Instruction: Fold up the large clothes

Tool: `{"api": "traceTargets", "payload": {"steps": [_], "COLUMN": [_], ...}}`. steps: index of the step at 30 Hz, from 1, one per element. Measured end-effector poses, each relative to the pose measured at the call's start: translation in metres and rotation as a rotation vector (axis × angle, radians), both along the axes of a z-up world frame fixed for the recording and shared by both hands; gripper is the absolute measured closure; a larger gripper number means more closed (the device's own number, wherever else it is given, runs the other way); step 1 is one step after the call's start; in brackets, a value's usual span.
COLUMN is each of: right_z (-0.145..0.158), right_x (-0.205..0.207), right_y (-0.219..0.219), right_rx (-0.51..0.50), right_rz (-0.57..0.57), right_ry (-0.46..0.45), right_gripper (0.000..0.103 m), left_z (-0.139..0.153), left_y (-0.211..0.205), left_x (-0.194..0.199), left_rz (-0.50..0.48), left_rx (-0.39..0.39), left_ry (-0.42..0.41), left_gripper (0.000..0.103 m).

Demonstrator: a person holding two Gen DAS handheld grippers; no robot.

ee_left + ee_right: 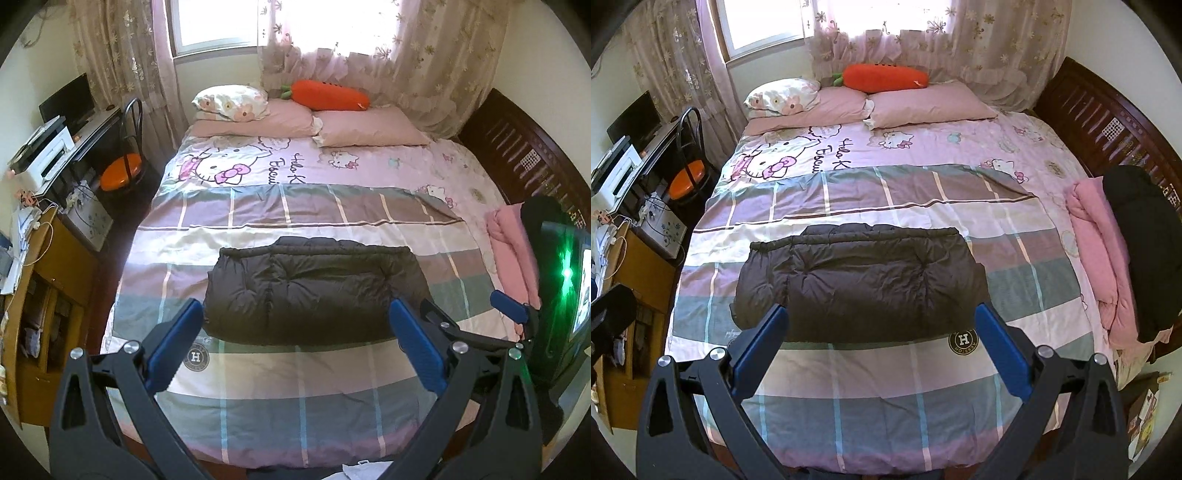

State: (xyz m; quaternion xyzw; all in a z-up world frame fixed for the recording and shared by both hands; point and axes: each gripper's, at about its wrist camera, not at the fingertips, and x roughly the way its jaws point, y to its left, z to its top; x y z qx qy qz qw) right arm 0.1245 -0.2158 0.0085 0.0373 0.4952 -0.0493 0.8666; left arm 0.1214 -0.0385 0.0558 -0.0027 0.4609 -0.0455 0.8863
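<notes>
Jacket, dark and puffy, folded into a compact block on the plaid quilt of the bed, just ahead of both claws and touching neither. Looks like a finished fold, or close to it.

Left claw spread wide and empty, hovering short of the block's near edge. Right claw likewise wide apart, gripping nothing, the block centred beyond its tips.

Further right of the claws, a pink garment bunched at the bed's edge, with a black garment draped over it; likely next in line. Pillows and a carrot plush far ahead, by the window.

Risks from here: puffy filling may spring the fold back open once left alone. Any further pinch on only the top layer could peel it off and undo the stack. Dragging the block could also ruck the loose quilt beneath.
</notes>
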Motion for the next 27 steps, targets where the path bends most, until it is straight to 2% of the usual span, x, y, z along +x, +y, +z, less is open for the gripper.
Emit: {"api": "traceTargets", "payload": {"steps": [15, 27], "right_z": [-0.008, -0.011], "right_x": [0.002, 0.000], "right_y": [-0.007, -0.008], "right_rx": [0.017, 0.018], "right_rz": [-0.001, -0.001], "right_ry": [0.010, 0.009], "right_gripper": [0.002, 0.002], "left_z": [-0.004, -0.007], "left_y": [-0.012, -0.011], "left_x": [-0.001, -0.002], "left_rz": [-0.023, -0.014], "left_rx": [0.041, 0.030], "left_ry": [0.005, 0.016], "left_gripper": [0.002, 0.002]}}
